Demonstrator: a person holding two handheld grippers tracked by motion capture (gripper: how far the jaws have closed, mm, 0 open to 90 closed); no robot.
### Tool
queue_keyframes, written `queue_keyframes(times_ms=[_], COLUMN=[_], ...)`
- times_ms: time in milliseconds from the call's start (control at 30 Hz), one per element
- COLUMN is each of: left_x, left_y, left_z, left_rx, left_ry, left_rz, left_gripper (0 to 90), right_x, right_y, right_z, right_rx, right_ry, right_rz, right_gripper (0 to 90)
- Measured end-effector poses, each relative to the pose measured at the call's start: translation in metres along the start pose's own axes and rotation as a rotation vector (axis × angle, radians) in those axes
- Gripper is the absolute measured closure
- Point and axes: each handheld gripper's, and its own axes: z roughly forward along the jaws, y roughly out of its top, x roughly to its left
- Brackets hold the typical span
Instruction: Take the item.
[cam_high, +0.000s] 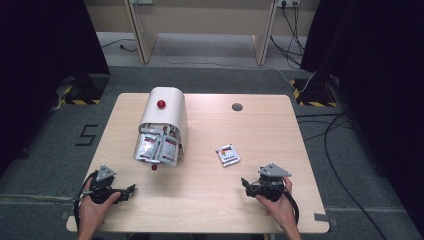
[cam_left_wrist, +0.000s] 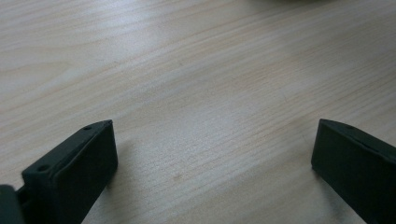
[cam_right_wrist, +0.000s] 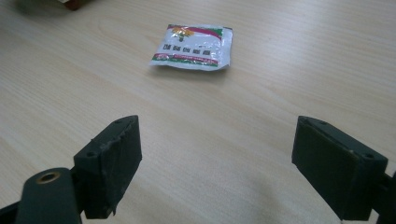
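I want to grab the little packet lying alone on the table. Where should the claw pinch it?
Probably the right claw, which is open and faces it. The packet lies flat on the table, so come low from the near side and pinch its slightly raised near right corner, one jaw sliding under, one on top.

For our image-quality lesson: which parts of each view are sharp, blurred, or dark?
High view: the table is evenly lit, with dark curtains at both sides. Left gripper view: the wood grain is sharp, and the left gripper casts soft shadows. Right gripper view: the sachet is legible in colour, though its small print blurs.
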Motion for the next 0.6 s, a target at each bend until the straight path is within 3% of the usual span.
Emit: queue_keyframes(times_ms=[600], left_x=[0.0], left_y=[-0.001], left_z=[0.0], left_rx=[-0.001], left_ry=[0.001], left_rz=[-0.002], left_gripper=[0.0], right_x=[0.0], right_y=[-0.024], right_z=[-0.005], right_rx=[0.037], right_ry=[0.003], right_rz=[0.012], right_gripper=[16.9])
